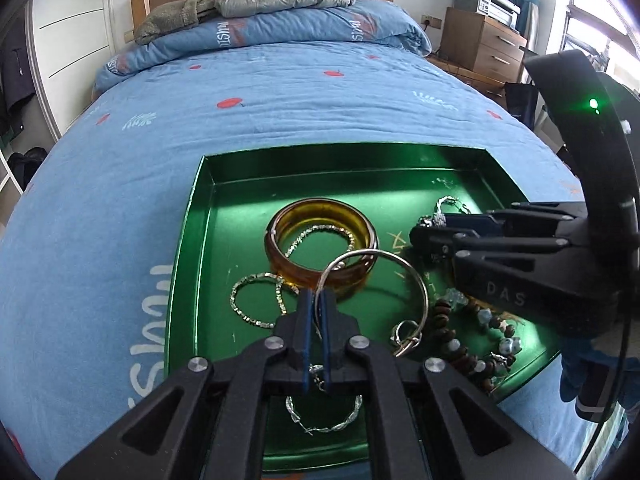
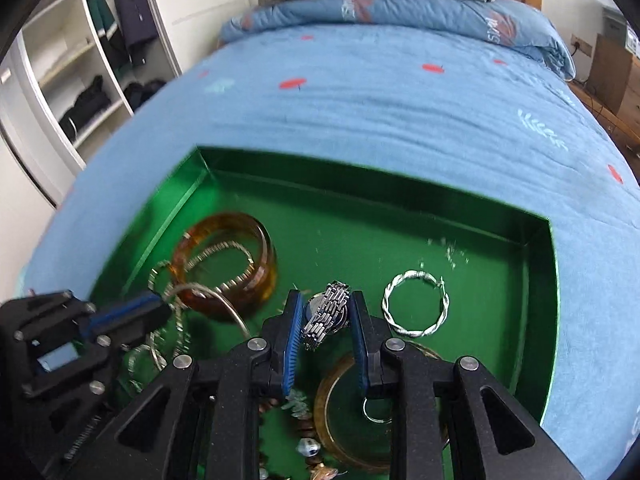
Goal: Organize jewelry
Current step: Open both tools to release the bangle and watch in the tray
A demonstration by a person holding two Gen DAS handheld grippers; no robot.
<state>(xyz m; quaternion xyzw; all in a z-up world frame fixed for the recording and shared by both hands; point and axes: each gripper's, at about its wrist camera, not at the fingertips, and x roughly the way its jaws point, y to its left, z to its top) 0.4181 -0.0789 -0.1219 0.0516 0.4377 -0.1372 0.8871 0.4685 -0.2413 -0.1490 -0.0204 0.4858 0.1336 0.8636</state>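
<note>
Only the right wrist view showed the wardrobe (image 2: 92, 80) beside the bed (image 1: 280, 92). On the bed lay the tray (image 1: 192, 240), holding the bangle (image 1: 320, 236). The left gripper (image 1: 317, 312) was clenched on the hoop (image 1: 416, 276); the right gripper (image 2: 325, 320) grasped the watch (image 2: 326, 314). Below it, the beads (image 2: 304, 408) were partly hidden. The left view showed the watch mostly covered.

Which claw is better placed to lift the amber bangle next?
Neither is free. The left claw pinches a thin silver hoop right beside the amber bangle, so left is nearer. The right claw grips a watch, farther away.
</note>
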